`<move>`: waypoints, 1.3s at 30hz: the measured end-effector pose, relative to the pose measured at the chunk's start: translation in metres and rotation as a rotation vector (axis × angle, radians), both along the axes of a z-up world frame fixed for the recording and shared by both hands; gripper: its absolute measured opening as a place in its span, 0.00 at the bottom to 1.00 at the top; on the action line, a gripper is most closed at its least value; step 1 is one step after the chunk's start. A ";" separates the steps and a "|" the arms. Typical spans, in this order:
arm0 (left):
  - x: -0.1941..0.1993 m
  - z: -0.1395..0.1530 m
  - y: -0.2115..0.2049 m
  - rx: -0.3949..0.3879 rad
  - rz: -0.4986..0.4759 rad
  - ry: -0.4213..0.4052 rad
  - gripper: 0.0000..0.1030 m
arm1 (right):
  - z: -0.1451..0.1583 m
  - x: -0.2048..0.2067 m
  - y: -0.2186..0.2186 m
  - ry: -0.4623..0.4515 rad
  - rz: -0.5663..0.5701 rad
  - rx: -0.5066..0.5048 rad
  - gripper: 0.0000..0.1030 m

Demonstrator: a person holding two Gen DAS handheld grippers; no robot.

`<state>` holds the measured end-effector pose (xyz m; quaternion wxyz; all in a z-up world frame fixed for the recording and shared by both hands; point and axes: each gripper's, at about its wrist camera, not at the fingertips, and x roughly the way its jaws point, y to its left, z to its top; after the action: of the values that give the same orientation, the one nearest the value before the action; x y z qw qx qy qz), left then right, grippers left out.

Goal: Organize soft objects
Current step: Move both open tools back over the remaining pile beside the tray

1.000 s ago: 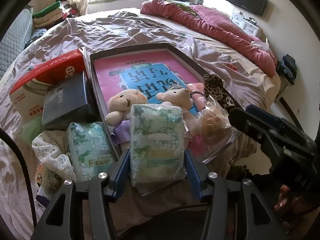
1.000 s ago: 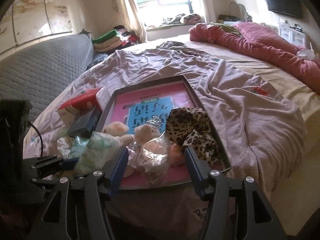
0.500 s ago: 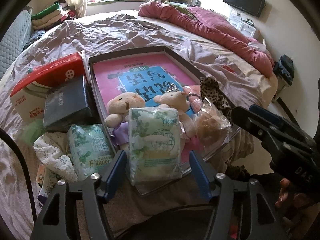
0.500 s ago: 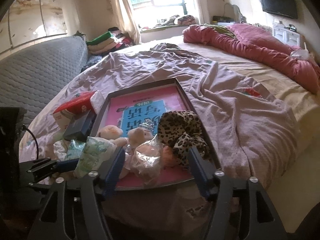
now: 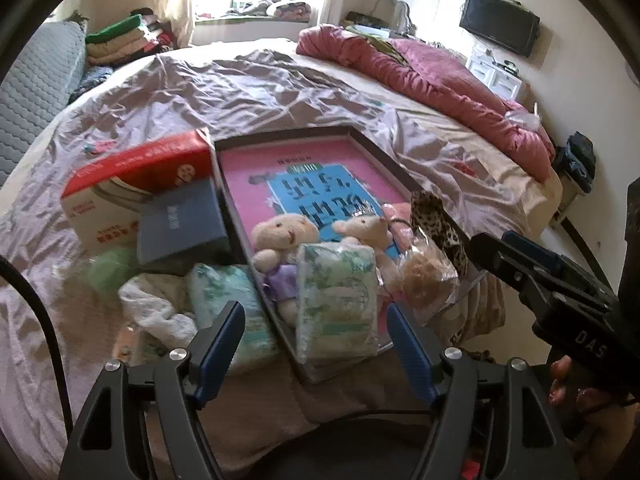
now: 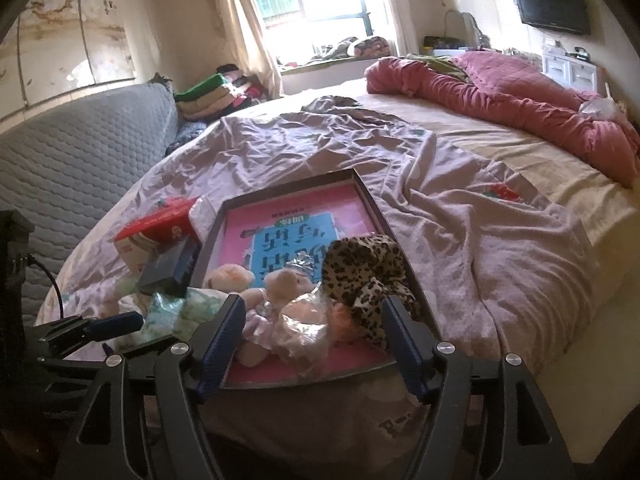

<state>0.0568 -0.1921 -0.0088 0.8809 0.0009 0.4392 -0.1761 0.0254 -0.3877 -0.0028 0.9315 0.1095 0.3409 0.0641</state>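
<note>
Tongs come first in both views: the left tongs are spread wide with nothing between the blue pads, which sit just short of the green-printed tissue pack without touching it. The right tongs are equally wide apart and hold nothing, their pads level with the near rim of the tray and framing the soft things heaped there. The tissue pack leans over the tray's near corner. Just behind it in the tray sit two cream teddy bears, side by side and touching, one with a small silver crown. Beside them to the right lies a crinkled clear bag with something tan and fuzzy inside, and past that a leopard-print cloth bunched against the tray's right rim. The tray floor is covered by a pink and blue printed sheet. Left of the tray, on the bed, lie a second tissue pack, a crumpled white cloth, a green ball, a dark blue box and a red and white carton. Farther off the wrinkled mauve sheet spreads across the bed, with a red quilt bunched along the far right.
</note>
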 end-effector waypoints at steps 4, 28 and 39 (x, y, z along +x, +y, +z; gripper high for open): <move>-0.005 0.013 0.005 0.011 0.010 -0.024 0.73 | 0.010 -0.003 0.002 -0.030 -0.007 -0.020 0.72; -0.015 0.044 0.043 0.048 0.082 -0.071 0.75 | 0.051 -0.018 0.027 -0.101 0.025 -0.053 0.77; -0.014 0.055 0.094 0.027 0.169 -0.072 0.75 | 0.062 -0.018 0.043 -0.109 0.053 -0.064 0.77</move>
<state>0.0425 -0.0982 0.0459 0.9077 -0.0182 0.4083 -0.0949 0.0073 -0.3448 0.0589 0.9497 0.0670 0.2944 0.0835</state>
